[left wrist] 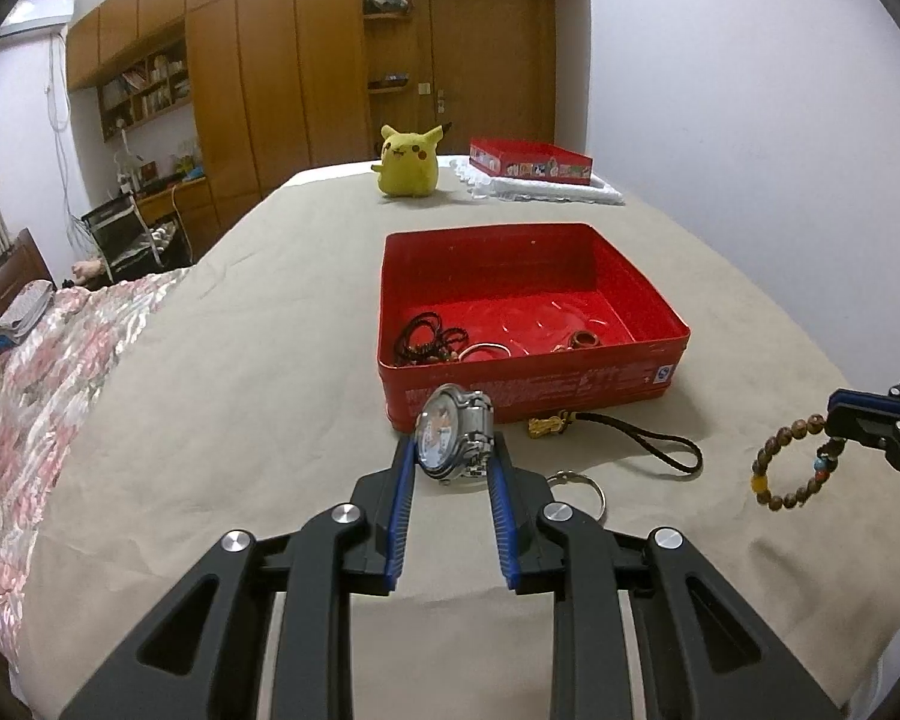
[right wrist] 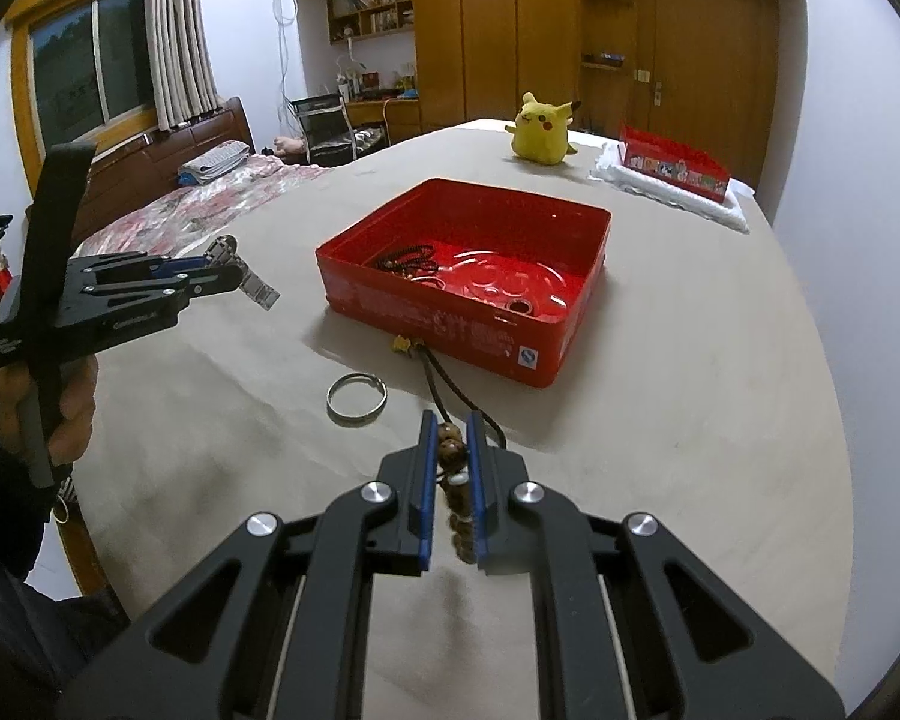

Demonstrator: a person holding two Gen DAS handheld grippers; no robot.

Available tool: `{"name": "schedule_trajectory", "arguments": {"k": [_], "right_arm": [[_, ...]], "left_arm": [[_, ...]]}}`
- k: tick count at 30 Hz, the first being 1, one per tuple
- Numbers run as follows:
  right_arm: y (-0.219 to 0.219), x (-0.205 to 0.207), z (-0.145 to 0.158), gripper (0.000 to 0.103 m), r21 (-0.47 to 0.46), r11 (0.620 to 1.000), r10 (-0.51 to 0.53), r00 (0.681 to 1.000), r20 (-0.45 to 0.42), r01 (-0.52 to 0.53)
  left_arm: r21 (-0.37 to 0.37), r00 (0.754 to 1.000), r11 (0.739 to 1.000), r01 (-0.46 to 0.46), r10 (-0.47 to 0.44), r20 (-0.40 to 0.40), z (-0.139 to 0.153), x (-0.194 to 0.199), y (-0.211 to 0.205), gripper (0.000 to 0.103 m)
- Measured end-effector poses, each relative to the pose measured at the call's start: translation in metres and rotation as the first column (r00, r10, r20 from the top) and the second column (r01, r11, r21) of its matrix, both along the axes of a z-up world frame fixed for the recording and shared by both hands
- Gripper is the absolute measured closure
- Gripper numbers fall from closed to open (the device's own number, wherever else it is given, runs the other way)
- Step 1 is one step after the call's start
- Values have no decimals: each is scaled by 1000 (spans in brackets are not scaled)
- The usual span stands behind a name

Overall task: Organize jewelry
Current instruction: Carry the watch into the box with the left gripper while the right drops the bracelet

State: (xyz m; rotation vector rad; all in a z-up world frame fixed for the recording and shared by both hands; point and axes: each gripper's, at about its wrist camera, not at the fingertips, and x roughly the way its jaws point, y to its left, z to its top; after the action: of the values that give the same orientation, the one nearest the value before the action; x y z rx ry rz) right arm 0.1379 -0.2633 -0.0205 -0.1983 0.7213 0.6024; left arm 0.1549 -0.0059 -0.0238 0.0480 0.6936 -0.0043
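Blue-padded left gripper clamps your silver steel wristwatch; right gripper pinches the brown wooden bead bracelet. Both hang just short of the open red tin box. Next: carry over its rim, release inside.

even, soft indoor light, fairly bright; glare glints off the shiny floor of the red tin. shadows around the tin are faint. fisheye bends walls, corners go black, window behind looks dim.
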Motion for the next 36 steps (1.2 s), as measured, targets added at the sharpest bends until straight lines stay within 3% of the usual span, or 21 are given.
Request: {"name": "schedule_trajectory", "arguments": {"k": [10,20,29,36], "right_arm": [[7,3,22,95,-21,1000,13,999,35,-12],[15,33,56,95,-38,999,34,997,72,-31],[35,76,86,95,-44,997,62,993,98,-58],[56,119,80,95,-37,998,58,995,75,-55]], "left_arm": [[11,999,999,30,-30,19,11,-7,-2,79],[43,996,996,80,-82,46,31,1,-3,79],[70,991,990,122,-126,51,46,36,-1,79],[71,991,990,124,-128,48,50,83,4,79]]}}
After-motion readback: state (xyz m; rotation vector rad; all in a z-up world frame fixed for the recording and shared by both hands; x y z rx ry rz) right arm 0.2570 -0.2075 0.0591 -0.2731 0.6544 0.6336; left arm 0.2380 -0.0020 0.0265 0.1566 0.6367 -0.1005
